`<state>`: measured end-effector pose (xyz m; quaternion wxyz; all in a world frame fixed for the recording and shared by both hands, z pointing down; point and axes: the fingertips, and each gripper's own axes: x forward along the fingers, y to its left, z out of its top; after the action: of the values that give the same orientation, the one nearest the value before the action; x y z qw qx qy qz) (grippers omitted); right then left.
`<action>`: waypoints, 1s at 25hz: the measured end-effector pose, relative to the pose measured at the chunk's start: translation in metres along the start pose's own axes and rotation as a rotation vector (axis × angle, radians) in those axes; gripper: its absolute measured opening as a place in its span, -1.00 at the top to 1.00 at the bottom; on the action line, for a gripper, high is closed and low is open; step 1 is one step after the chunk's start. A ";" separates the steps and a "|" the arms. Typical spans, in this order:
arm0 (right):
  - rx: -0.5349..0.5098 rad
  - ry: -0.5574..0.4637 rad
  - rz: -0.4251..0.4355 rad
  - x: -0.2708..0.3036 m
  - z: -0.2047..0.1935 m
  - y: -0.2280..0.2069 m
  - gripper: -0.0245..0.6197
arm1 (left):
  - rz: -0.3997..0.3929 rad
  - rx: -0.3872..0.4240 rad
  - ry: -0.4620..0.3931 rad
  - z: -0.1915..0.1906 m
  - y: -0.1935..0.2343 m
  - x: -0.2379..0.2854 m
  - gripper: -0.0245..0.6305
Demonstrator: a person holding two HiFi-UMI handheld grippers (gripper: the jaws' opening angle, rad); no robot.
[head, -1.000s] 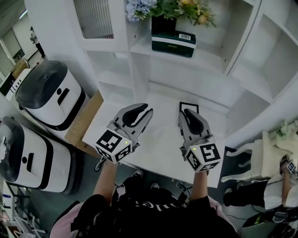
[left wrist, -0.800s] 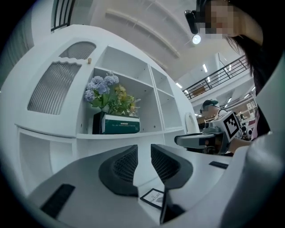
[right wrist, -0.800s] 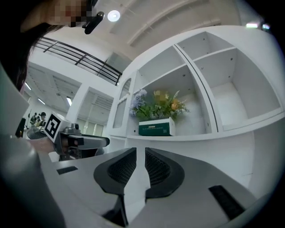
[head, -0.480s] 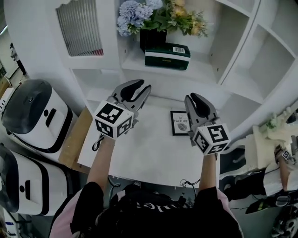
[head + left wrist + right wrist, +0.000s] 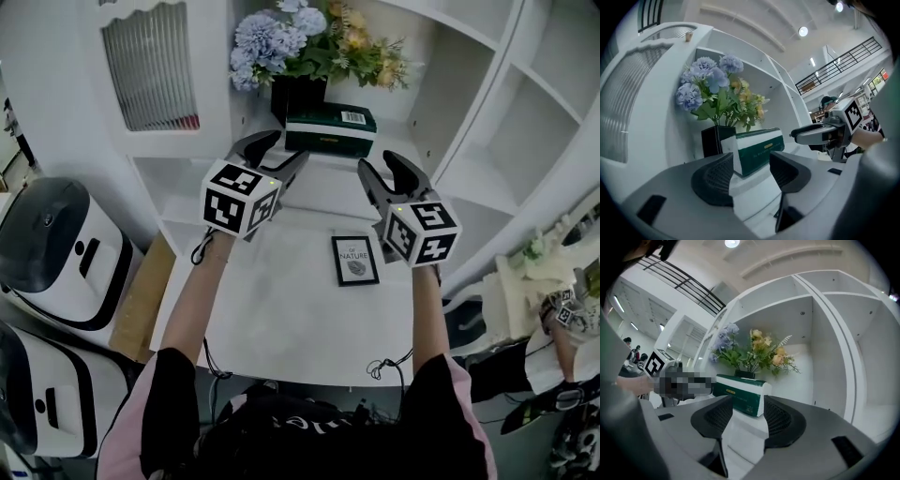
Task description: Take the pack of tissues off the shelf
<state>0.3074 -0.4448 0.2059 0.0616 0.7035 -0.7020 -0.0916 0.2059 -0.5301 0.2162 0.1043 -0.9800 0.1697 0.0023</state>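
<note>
As left gripper and right gripper jaws are opening, empty, we log dark green boxy tissue pack flat, long axis left-right along white shelf

Arms outstretched, left hand-held gripper, right hand-held gripper, jaws opening, apparently empty

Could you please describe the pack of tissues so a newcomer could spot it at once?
In the white shelf unit behind the table, find the compartment holding blue and yellow flowers in a black vase. The pack of tissues lies flat in front of that vase: a dark green box with a white band, the only box there.
</note>
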 end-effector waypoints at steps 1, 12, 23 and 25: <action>0.014 0.010 -0.004 0.004 0.001 -0.004 0.29 | -0.005 -0.002 0.007 0.001 0.002 0.002 0.20; 0.128 0.120 0.033 0.041 0.004 -0.019 0.28 | -0.024 -0.031 0.093 0.001 0.012 0.029 0.19; -0.014 0.119 -0.018 0.036 0.004 -0.015 0.37 | -0.007 0.029 0.092 0.002 0.006 0.025 0.20; -0.025 0.095 -0.020 0.025 0.006 -0.009 0.38 | -0.009 0.032 0.076 0.004 0.000 0.016 0.20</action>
<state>0.3149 -0.4699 0.1970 0.1028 0.7132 -0.6901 -0.0673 0.2213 -0.5344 0.2117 0.1134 -0.9783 0.1691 -0.0380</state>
